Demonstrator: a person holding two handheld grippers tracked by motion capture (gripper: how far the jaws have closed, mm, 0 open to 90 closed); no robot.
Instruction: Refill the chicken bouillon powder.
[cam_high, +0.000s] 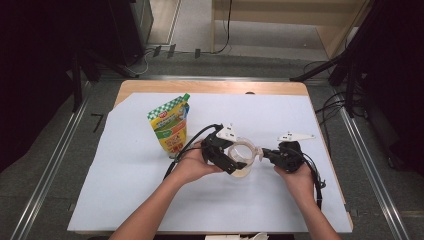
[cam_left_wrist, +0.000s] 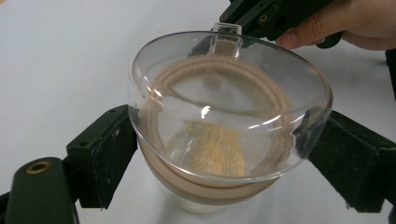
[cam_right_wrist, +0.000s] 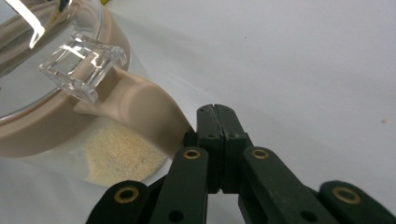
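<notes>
A clear jar (cam_high: 242, 159) with a tan ring, a clear domed lid and yellowish powder in the bottom stands mid-table. My left gripper (cam_high: 231, 159) is shut on the jar (cam_left_wrist: 210, 158), one pad (cam_left_wrist: 105, 156) on each side of it. The lid (cam_left_wrist: 224, 98) looks slightly tilted over the ring. My right gripper (cam_high: 262, 154) is shut with nothing between its jaws. Its tip (cam_right_wrist: 217, 114) rests against the tan tab (cam_right_wrist: 140, 105) under the lid's clear tab (cam_right_wrist: 84, 65). The left gripper view shows the right gripper (cam_left_wrist: 233, 14) behind the jar.
A green and yellow refill pouch (cam_high: 171, 127) stands left of the jar. A white sheet (cam_high: 125, 165) covers the wooden table (cam_high: 150, 86). Cables trail from both grippers. Dark stands and floor rails flank the table.
</notes>
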